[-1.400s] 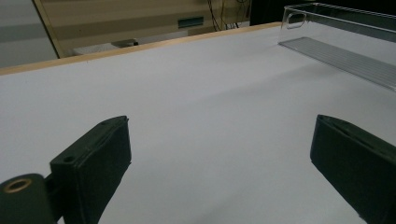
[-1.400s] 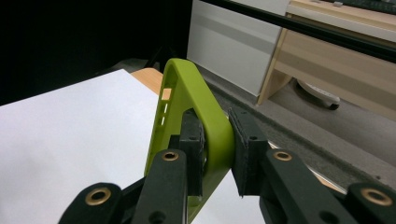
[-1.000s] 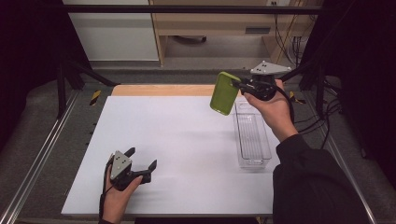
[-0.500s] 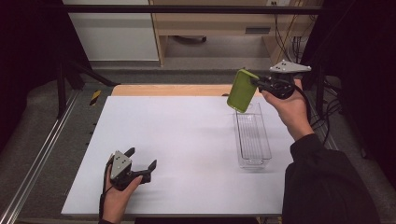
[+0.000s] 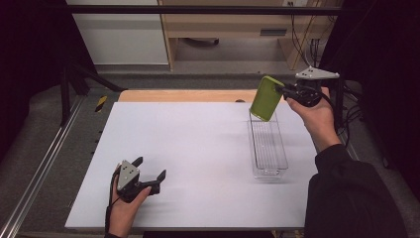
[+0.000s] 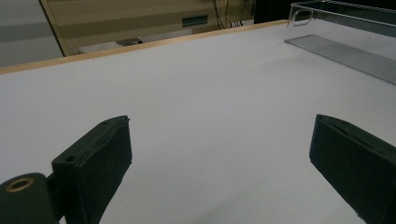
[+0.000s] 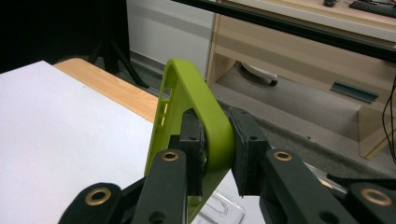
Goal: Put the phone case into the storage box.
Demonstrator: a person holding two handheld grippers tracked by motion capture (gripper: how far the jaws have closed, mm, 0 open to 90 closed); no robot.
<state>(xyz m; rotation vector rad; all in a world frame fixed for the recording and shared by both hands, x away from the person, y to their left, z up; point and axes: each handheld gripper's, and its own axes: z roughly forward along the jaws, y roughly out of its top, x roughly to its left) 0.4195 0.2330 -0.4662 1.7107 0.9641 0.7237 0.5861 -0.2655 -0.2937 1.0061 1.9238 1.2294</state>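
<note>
High view: the white table top (image 5: 198, 158) is taken as the largest item, with a strip of wooden edge (image 5: 183, 95) seen along its far side. The clear plastic tray (image 5: 268, 148) is used as the landmark; it is laid lengthwise on the right part of the table top, its long sides running from the near side to the far side.

The green phone case (image 5: 266, 98) is held in the air above the far end of the tray, clear of the table top, tilted with its upper end away from the person. It is gripped at its right edge by the right gripper (image 5: 289, 92), which is carried by the hand beyond and to the right of the tray's far end. In the right gripper view, the rim of the case (image 7: 196, 121) is seen clamped between the two black pads (image 7: 191, 140), one pad inside the shell and one outside.

The left gripper (image 5: 148, 173) is rested on the table top well to the left of the tray's near end. In the left gripper view, its jaws are seen spread wide with bare table between them, and the tray (image 6: 345, 46) is seen at the upper right.
</note>
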